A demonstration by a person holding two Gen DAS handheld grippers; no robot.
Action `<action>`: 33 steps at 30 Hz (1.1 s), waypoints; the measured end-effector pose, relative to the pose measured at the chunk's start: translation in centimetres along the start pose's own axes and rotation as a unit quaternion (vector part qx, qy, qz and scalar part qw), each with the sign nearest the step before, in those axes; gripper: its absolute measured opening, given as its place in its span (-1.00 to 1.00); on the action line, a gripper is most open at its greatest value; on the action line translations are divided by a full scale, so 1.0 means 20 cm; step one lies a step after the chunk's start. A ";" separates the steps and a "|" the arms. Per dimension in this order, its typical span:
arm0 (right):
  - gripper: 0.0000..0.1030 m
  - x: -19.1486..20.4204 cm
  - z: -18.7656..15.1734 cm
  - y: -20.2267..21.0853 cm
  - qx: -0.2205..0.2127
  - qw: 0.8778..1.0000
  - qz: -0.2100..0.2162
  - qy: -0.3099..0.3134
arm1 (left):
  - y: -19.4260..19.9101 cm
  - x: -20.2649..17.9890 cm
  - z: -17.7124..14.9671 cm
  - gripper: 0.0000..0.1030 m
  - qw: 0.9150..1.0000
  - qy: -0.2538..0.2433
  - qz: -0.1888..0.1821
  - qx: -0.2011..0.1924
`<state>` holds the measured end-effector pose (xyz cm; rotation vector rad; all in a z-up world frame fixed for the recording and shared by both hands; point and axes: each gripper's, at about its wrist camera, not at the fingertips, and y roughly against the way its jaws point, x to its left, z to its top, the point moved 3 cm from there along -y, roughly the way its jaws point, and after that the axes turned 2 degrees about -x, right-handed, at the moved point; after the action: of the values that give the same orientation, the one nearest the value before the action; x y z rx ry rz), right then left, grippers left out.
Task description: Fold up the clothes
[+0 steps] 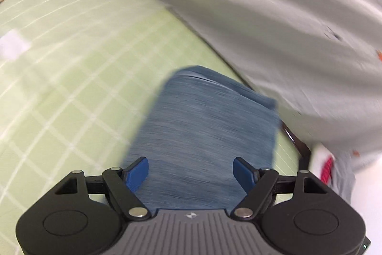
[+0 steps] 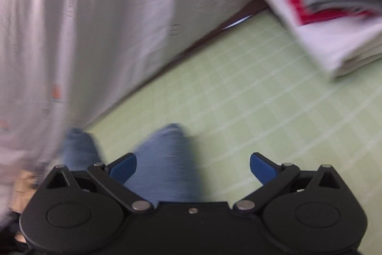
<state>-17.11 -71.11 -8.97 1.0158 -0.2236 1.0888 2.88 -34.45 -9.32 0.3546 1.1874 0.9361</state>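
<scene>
Left claw (image 1: 191, 171): spread wide, gripping nothing; it hovers over a blue denim-like piece (image 1: 203, 126) whose cloth passes between the blue pads without being pinched.
Right claw (image 2: 193, 167): also spread wide and empty; the blue cloth (image 2: 164, 159) shows at its left pad and the bare green checked sheet (image 2: 250, 99) under the rest.
Where the clothes are: the blue piece lies flat on the green checked sheet, close beside a pale grey patterned cover (image 1: 274, 28) with small orange marks; a folded stack of white, red-striped and grey items (image 2: 334, 23) sits well apart at the far right.
Stage: the blue piece looks compact and squared, which fits either a fold just laid down or one about to be taken up; motion blur hides its edges.
Doing it well: whichever it is, pinch only at corners, keep both claws level so edges meet, and avoid snagging the grey cover.
Writing and brands: a small emblem on the left claw's body (image 1: 191, 215), unreadable; no legible text elsewhere.
</scene>
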 end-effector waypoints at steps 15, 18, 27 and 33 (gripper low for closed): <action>0.01 0.63 -0.38 -0.60 0.193 0.965 0.144 0.102 | -0.08 0.20 -0.09 0.67 0.998 0.023 0.032 0.048; -0.55 0.62 -0.35 -0.55 0.185 0.965 0.174 0.066 | -0.07 0.19 -0.08 0.67 0.998 0.017 0.026 0.050; -0.61 0.33 -0.09 -0.16 0.122 0.983 0.140 -0.011 | -0.05 0.03 -0.03 0.67 0.998 -0.036 -0.019 0.049; 0.36 0.17 -0.12 -0.14 0.116 0.989 -0.042 0.083 | -0.22 -0.10 -0.16 0.69 0.984 -0.141 0.022 0.107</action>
<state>-13.88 -67.46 -9.85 1.1236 0.0831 1.1344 1.77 -39.35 -12.22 0.6658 1.0234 0.7678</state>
